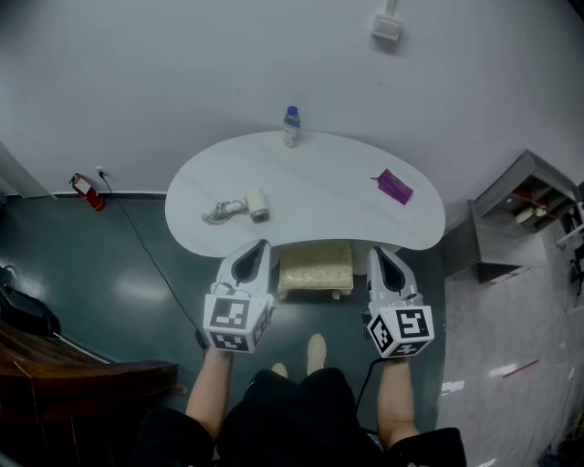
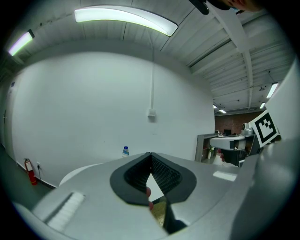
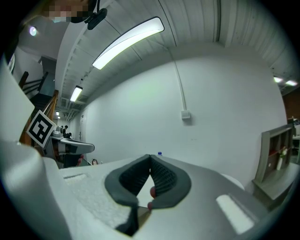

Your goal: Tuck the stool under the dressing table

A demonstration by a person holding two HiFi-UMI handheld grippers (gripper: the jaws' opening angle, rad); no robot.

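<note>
Flanking the stool (image 1: 316,267), the left gripper (image 1: 259,251) and right gripper (image 1: 383,260) hang over the dark green floor (image 1: 137,274), just in front of the table's front edge. Both have their ribbed black jaws pressed together at the tips, with nothing between them. Each is a smooth white shell that ends in a cube printed with black-and-white square markers, one on the left (image 1: 235,321) and one on the right (image 1: 401,330). These patterns are the only print clear enough to make out.

The stool is low and rectangular, with a coarse straw-coloured cushion and short pale legs. It sits in the inward curve at the middle of the front edge of the table (image 1: 319,164). Its far side meets that edge; how far it reaches beneath cannot be told.

The table is a matte white kidney-shaped slab. A clear bottle (image 1: 291,127) with a blue cap stands upright at the middle of its back edge, its label too small to read. A white hair dryer (image 1: 257,205) lies toward the left end, with its pale cord (image 1: 219,212) bunched just beside it. A flat purple oblong (image 1: 395,187) lies toward the right end, well apart from the dryer.

A red extinguisher (image 1: 87,191) leans at the wall to the left. A grey shelf unit (image 1: 516,219) stands off the table's right end, and a small white box (image 1: 387,25) is fixed to the wall.
</note>
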